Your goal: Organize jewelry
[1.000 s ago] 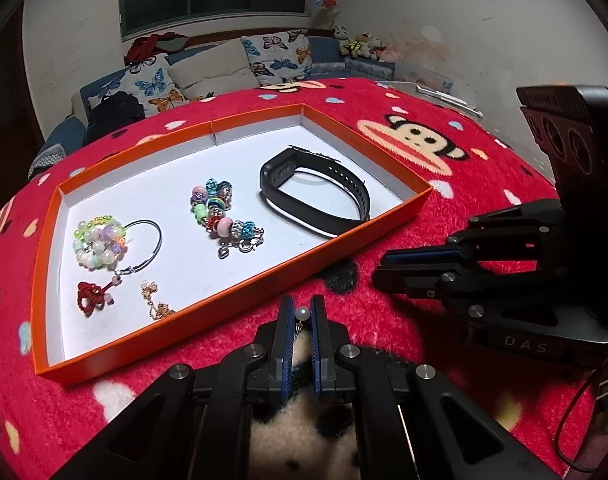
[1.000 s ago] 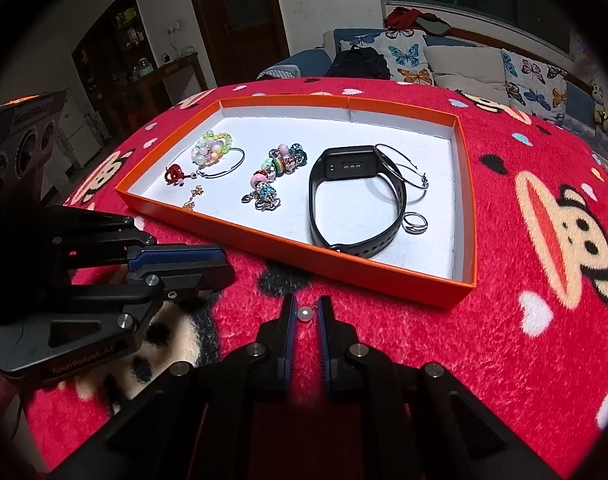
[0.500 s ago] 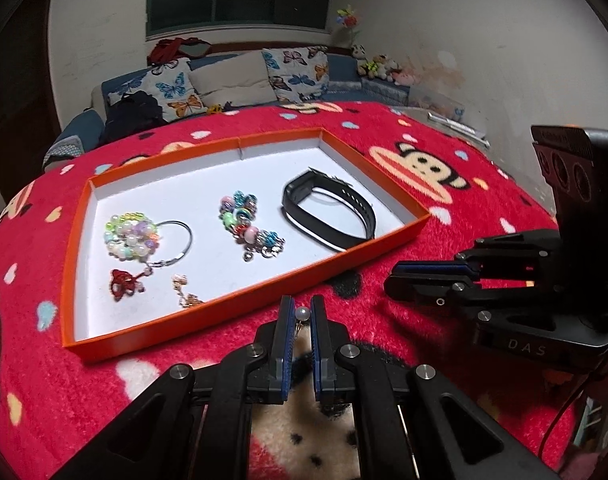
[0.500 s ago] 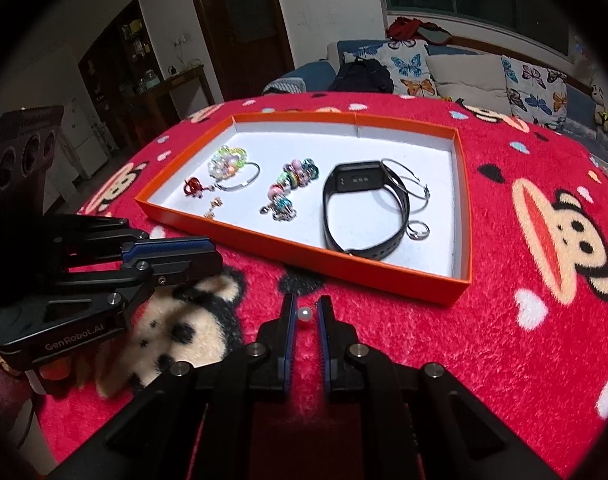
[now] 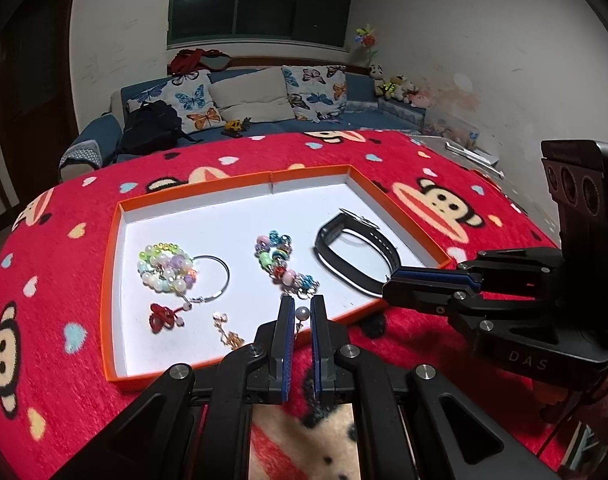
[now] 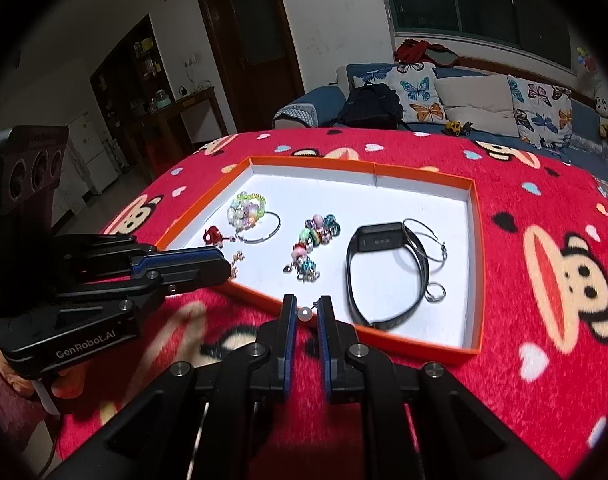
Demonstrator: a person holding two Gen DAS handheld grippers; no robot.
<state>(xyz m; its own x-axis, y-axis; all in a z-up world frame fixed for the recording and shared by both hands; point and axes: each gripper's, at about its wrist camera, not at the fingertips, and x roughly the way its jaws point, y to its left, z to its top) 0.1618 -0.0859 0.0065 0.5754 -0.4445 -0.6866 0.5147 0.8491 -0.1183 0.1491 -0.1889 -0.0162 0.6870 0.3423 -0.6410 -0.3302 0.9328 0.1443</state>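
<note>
An orange tray (image 5: 108, 264) with a white floor lies on the red blanket; it also shows in the right wrist view (image 6: 476, 248). It holds a pastel bead bracelet (image 5: 166, 268), a colourful charm bracelet (image 5: 278, 260), a black smart band (image 5: 355, 256), a red knot charm (image 5: 162, 316), a gold earring (image 5: 228, 334), hoops (image 6: 427, 240) and a ring (image 6: 435, 292). My left gripper (image 5: 302, 314) is shut on a pearl earring (image 5: 302, 313) above the tray's near edge. My right gripper (image 6: 304, 314) is shut on a second pearl earring (image 6: 304, 313) above the tray's near edge.
The red monkey-print blanket (image 5: 443, 200) covers the round table. A sofa with butterfly pillows (image 5: 248, 96) and a black backpack (image 5: 150, 128) stands behind. A dark door and shelves (image 6: 144, 64) are at the far left.
Both grippers have risen and moved forward to the tray's near edge, each still holding its pearl earring.
</note>
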